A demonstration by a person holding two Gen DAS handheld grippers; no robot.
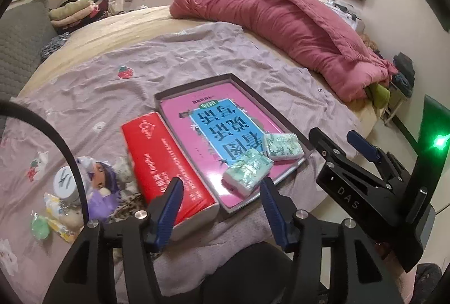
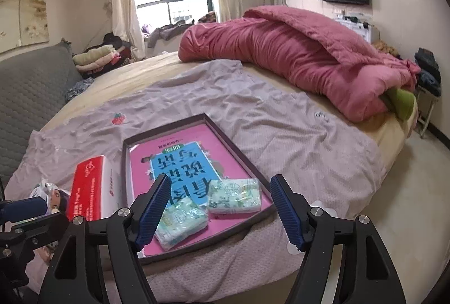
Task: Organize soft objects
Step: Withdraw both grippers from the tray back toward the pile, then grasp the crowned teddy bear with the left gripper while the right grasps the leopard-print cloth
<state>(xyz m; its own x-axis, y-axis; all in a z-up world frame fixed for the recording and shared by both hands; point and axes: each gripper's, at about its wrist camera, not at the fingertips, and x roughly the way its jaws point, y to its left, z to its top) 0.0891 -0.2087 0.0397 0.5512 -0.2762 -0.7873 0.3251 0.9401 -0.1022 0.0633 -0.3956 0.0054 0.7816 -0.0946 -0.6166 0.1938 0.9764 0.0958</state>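
Observation:
A shallow dark-rimmed box with a pink and blue book inside lies on the bed's mauve sheet. Two green-patterned tissue packs lie in its near end: one nearer, one farther right. A red tissue box lies left of it. A purple-haired doll and small packets lie further left. My left gripper is open and empty, above the near edge. My right gripper is open and empty above the packs.
A rolled pink quilt lies across the far right of the bed. Folded clothes pile at the far left by a grey headboard. A white jar stands by the doll. The floor is to the right.

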